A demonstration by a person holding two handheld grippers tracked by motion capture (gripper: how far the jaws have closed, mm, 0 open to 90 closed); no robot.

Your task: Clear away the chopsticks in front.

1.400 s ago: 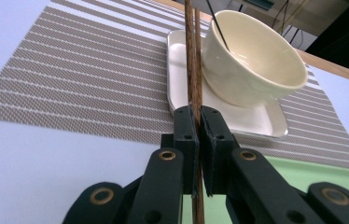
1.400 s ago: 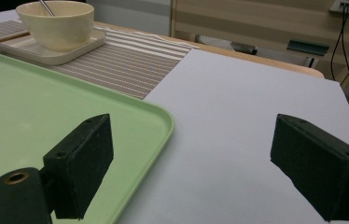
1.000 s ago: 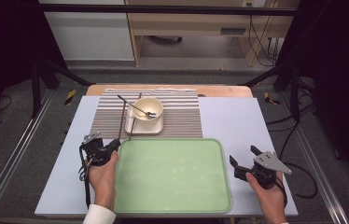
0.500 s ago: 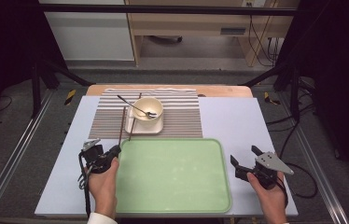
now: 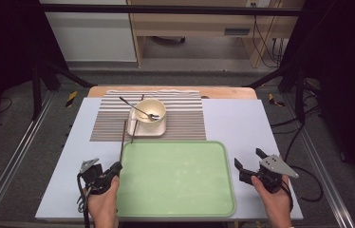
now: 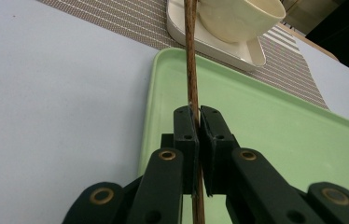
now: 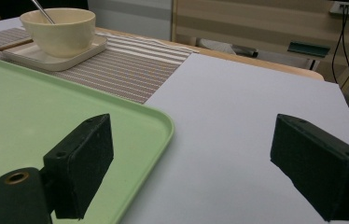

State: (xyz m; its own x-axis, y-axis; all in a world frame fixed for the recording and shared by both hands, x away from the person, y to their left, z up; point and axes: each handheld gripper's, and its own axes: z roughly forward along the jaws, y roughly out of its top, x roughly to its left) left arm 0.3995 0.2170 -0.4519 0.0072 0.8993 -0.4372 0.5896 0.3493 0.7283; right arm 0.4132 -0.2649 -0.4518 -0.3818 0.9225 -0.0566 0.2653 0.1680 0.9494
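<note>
My left gripper (image 5: 116,167) sits at the near left corner of the green tray (image 5: 175,204), shut on a thin brown chopstick (image 5: 122,142) that runs away from me toward the mat. In the left gripper view both jaws pinch the chopstick (image 6: 190,56) over the tray's left rim (image 6: 151,116). My right gripper (image 5: 249,159) hovers just off the tray's right edge, open, with nothing between its jaws (image 7: 196,163). A cream bowl (image 5: 150,109) with a metal spoon (image 5: 137,108) in it stands on a white square plate (image 5: 146,129).
A striped placemat (image 5: 185,118) lies behind the tray on the pale blue table top (image 5: 242,123). A second brown stick (image 5: 134,126) rests along the plate's left side. Black frame legs and cables stand beyond the table's edges.
My left gripper has drawn back toward the near edge, pulling the chopstick with it along the tray's left side. The right gripper has stayed put.
</note>
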